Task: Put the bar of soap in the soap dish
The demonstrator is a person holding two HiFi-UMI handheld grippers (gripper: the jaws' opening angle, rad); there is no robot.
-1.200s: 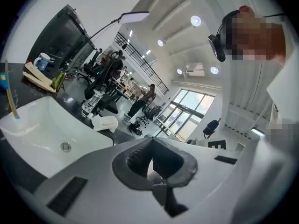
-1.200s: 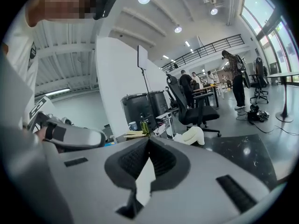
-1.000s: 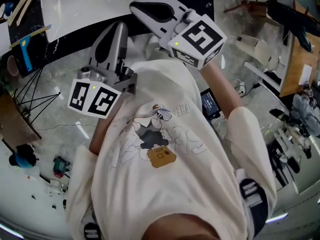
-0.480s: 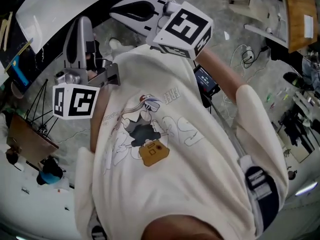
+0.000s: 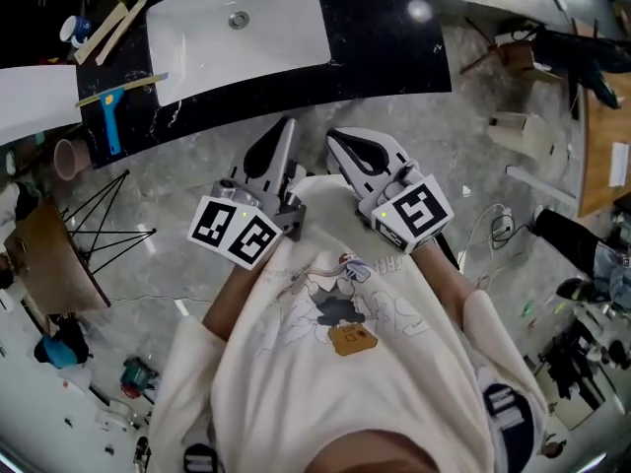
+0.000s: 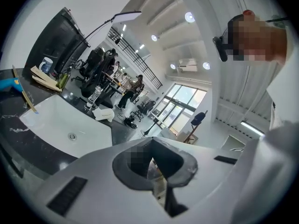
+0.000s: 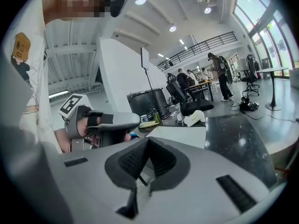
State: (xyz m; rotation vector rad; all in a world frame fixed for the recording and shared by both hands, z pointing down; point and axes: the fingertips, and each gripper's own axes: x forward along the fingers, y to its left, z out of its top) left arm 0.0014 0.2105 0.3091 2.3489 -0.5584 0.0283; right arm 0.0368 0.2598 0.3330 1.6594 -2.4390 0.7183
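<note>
- A white sink (image 5: 197, 42) with a round drain (image 5: 238, 20) sits in the black counter (image 5: 385, 28) on the far side.
- Wooden sticks (image 5: 110, 30) lie on the counter left of the sink, with a blue tool (image 5: 108, 116) nearer.
- A pink cup (image 5: 69, 158) is by the counter's near left edge.
- A black wire stand (image 5: 94, 230) stands on the marble floor (image 5: 473, 166) at the left, just beside a brown board (image 5: 44, 259).
- A white cable (image 5: 498, 227) lies on the floor at the right.
- A wooden tabletop (image 5: 603, 136) is at the far right.
- People (image 6: 133, 85) stand well beyond the sink, before tall windows (image 6: 184, 97).
</note>
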